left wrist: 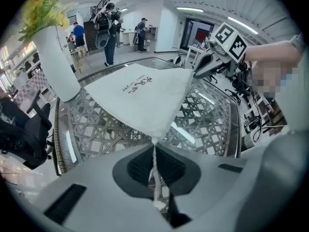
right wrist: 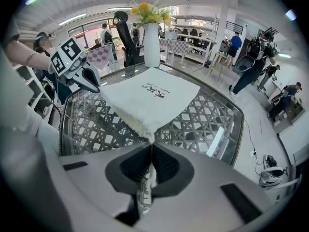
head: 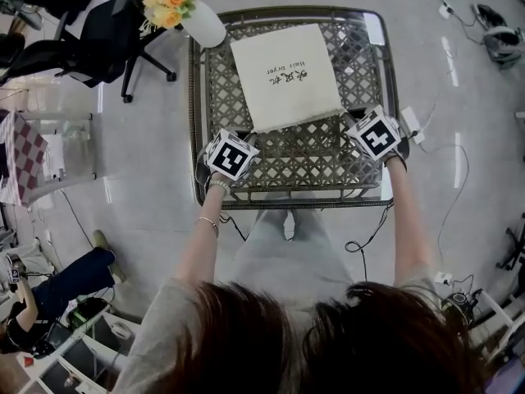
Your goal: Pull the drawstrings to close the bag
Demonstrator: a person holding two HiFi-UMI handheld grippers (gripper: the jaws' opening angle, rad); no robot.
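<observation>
- Left claw (left wrist: 154, 148): jaws pressed together, pinching a white twisted drawstring cord (left wrist: 153, 175) that runs out between the pads.
- Right claw (right wrist: 151, 146): jaws likewise clamped shut on the second white drawstring cord (right wrist: 148, 175).
- Just beyond each claw's tips: one near corner of the flat white cloth bag with black print (head: 285, 72). Its slightly ruffled near edge spans from claw to claw.
- Beneath both claws and the bag: glass-topped table of grey woven lattice (head: 328, 171).
- Past the bag's far edge, on the left claw's side: white vase of yellow and orange flowers (head: 203, 25).
- Farther out beyond the vase: black wheeled office chair (head: 107, 31), off the table.
</observation>
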